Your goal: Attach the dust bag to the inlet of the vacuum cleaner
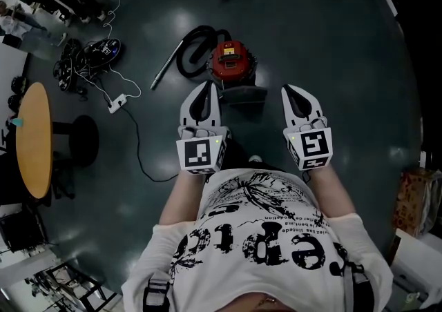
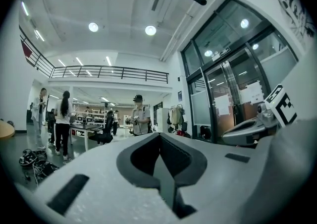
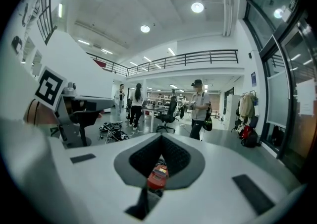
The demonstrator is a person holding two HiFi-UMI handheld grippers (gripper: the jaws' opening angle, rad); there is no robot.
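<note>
Standing over the red vacuum cleaner [image 1: 233,61], the person holds left gripper [image 1: 206,87] and right gripper [image 1: 292,89] fully closed, empty. Dust bag seating indiscernible: fits approach or completed fitting.

- The floor [image 1: 331,62] was dark and glossy, and it mirrored the lamps.
- A round wooden table [image 1: 33,139] stood at the left edge, with a white power strip [image 1: 117,103] and its cable lying nearby.
- Round ceiling lights [image 2: 150,30] glowed above a railed balcony [image 2: 109,72].
- Tall glass doors [image 2: 233,99] lined one wall.
- Clothes hung on a rack [image 3: 246,105].
</note>
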